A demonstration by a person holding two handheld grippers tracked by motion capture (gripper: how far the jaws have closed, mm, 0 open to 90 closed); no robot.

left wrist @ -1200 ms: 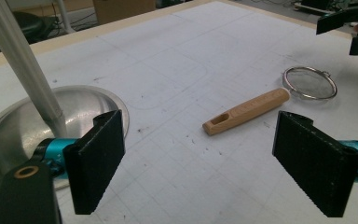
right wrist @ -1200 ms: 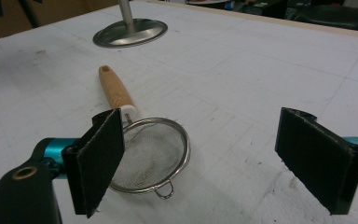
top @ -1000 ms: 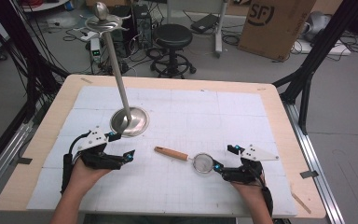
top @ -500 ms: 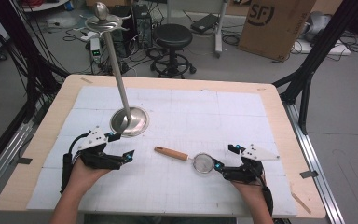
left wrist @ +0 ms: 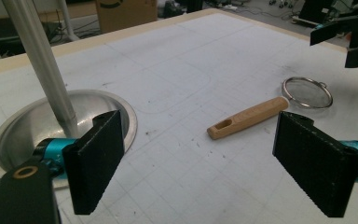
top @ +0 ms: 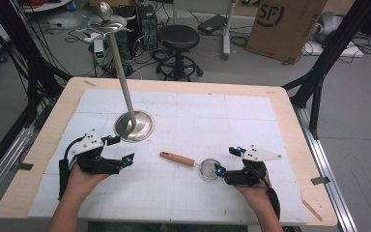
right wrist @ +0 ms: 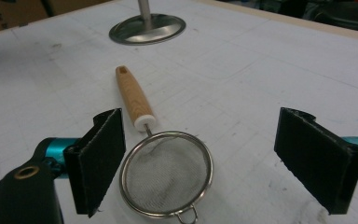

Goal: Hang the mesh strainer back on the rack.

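High view: left gripper [top: 118, 151] and right gripper [top: 226, 162] both rest low over the white mat [top: 198, 121], each held in a hand, jaws spread, nothing between them. The strainer [top: 193, 163] lies flat on the mat between the two grippers, its mesh end just beside the right gripper's jaw tips, its handle end pointing toward the left gripper, well apart from it.

Right gripper view adds detail on the sieve bowl [right wrist: 167, 171]: round wire rim, fine grey mesh, a small wire loop on the near edge. It sits just ahead of the gap between the jaws, closer to the left-hand jaw, touching neither. A white collar joins the bowl to the wooden handle [right wrist: 133, 97], which runs away from the jaws; a slot is cut near its far end.

Left gripper view: handle end lies ahead of the jaws, nearer the right-hand one; the bowl is beyond it. The stand's metal base [left wrist: 42, 126] sits just behind the left-hand jaw, with its pole [left wrist: 39, 60] rising tilted. The high view alone gives the top of the pole, a disc with a knob [top: 105, 19].
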